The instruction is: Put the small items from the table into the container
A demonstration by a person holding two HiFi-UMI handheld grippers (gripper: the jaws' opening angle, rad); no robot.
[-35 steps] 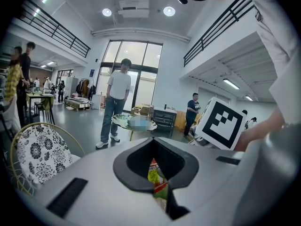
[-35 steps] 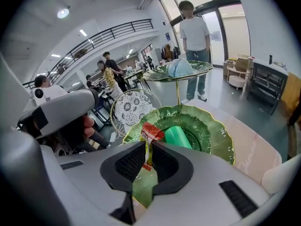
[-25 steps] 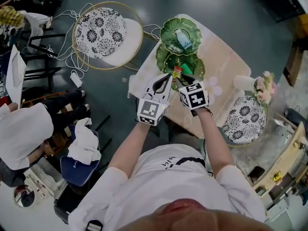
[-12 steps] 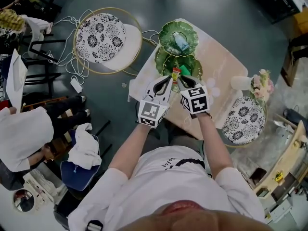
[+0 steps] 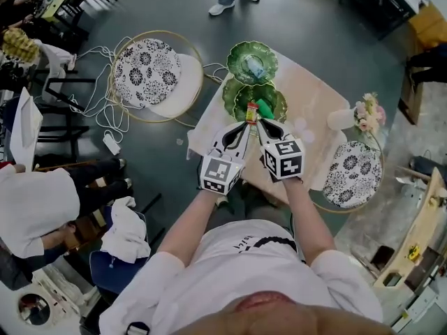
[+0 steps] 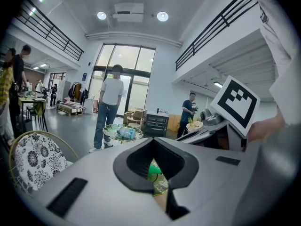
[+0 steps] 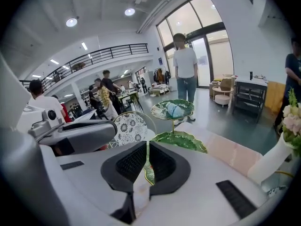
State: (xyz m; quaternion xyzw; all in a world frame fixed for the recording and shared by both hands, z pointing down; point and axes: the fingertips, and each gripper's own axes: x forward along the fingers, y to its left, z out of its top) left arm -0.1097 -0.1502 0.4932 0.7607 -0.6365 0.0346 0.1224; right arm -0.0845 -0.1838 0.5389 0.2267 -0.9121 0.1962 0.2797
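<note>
The left gripper (image 5: 246,120) has its jaw tips together on nothing; the right gripper (image 5: 260,122) is closing to a thin slit, also empty. Just beyond, a small red-and-yellow item (image 5: 250,112) sits at the near rim of the lower leaf dish (image 5: 280,100), which holds a green item (image 5: 264,108). A blue item (image 5: 255,65) lies in the upper leaf dish (image 5: 237,53).

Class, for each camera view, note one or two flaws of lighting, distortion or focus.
Head view: wide-angle bending, floor dim, table evenly lit. Left gripper view: black round border, ceiling lights glaring, windows washed out. Right gripper view: same border, railing bowed, flowers soft.
</note>
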